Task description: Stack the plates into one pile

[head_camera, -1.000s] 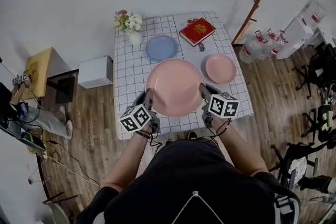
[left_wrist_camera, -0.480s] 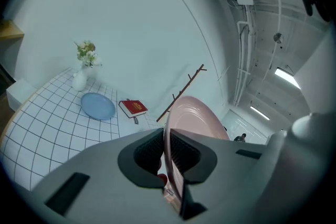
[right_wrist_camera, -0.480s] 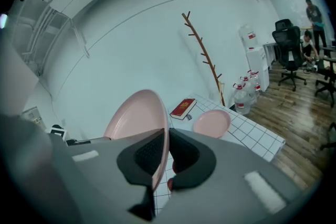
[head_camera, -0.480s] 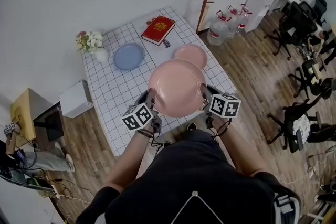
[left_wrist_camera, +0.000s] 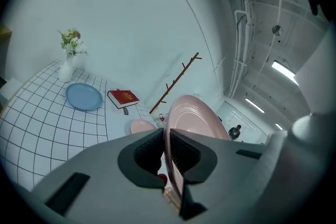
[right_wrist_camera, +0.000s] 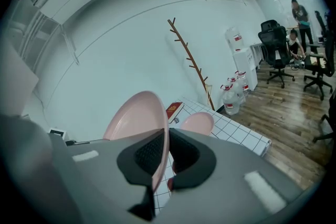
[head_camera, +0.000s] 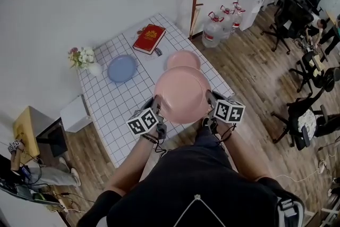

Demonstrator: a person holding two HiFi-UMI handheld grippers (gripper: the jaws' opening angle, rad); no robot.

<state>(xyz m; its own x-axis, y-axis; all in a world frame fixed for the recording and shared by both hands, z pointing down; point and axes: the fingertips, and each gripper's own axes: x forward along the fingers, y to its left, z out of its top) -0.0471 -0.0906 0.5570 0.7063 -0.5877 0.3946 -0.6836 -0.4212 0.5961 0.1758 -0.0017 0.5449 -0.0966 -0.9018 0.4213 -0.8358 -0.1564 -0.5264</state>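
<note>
Head view, table (head_camera: 114,114): checked cloth — wooden floor (head_camera: 255,61) around
Left gripper (head_camera: 155,104), right gripper (head_camera: 210,98): clamped on large pink plate (head_camera: 182,94)

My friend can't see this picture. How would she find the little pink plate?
Find the table with the white checked cloth. Near its far edge lies a red book; the small round pink plate sits on the cloth right of it. The other pink plate is bigger and held in the air, and the plate by the flowers is blue.
</note>
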